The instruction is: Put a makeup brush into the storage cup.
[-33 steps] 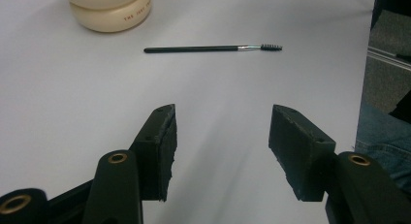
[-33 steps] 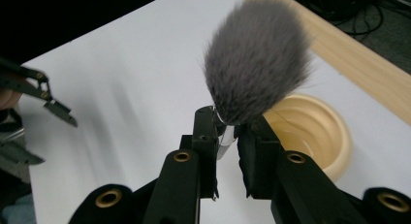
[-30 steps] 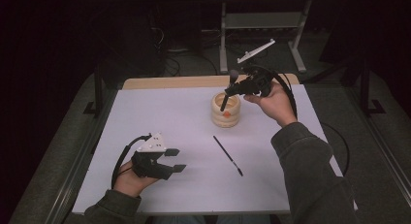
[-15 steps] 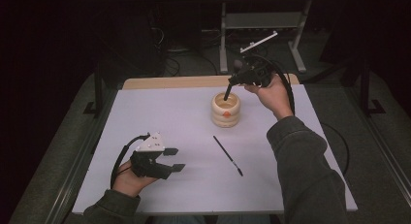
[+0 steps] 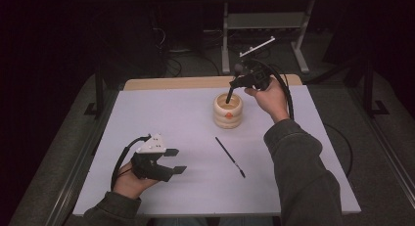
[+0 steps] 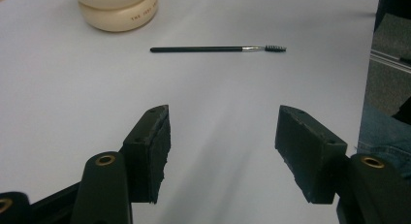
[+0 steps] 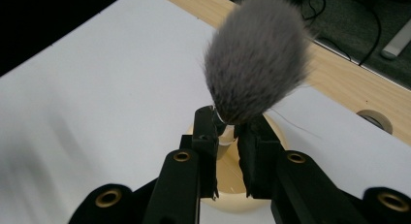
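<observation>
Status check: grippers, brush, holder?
Right gripper shut on fluffy brush, handle end in holder. Left gripper open, idle on table. Spoolie lies loose, nothing blocking.

A white sheet point(image 5: 171, 118) covers the table, leaving a strip of bare wood point(image 5: 195, 82) along the far edge. In the right gripper view that wood point(image 7: 368, 88) has a round hole point(image 7: 373, 120). Beyond stands a grey metal frame point(image 5: 264, 25) on a dark floor with black cables point(image 5: 181, 64).
</observation>
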`<action>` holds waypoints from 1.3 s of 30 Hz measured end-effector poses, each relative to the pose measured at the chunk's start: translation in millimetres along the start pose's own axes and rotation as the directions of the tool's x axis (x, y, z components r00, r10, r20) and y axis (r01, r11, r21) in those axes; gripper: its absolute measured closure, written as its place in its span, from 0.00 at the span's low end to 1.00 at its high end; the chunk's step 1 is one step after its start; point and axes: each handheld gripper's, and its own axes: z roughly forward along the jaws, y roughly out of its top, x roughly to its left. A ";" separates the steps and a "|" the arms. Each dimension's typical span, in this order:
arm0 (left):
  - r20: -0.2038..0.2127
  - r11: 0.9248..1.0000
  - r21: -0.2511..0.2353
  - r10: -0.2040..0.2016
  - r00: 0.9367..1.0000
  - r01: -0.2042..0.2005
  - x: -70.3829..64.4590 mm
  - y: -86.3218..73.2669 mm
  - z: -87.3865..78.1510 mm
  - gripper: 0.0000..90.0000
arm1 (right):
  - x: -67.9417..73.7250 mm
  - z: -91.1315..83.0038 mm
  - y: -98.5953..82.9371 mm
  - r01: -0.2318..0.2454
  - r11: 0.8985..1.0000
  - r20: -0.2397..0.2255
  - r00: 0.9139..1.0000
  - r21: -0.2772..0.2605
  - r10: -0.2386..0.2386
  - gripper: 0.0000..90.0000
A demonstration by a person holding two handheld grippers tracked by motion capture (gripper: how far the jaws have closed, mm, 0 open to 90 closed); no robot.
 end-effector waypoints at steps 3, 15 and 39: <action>-0.001 1.000 0.001 -0.005 1.000 0.005 -0.3 0.5 0.0 0.40 | -0.6 4.5 -1.4 -0.001 1.000 0.006 1.000 0.002 0.001 0.86; -0.003 1.000 -0.006 -0.023 1.000 0.023 -0.6 -0.1 0.8 0.37 | -5.5 16.0 -7.1 -0.028 0.999 0.010 1.000 0.015 0.028 0.86; -0.001 1.000 0.003 -0.022 1.000 0.022 0.1 -0.3 1.1 0.37 | -12.1 39.9 -22.9 -0.082 0.995 0.001 0.997 0.058 0.083 0.86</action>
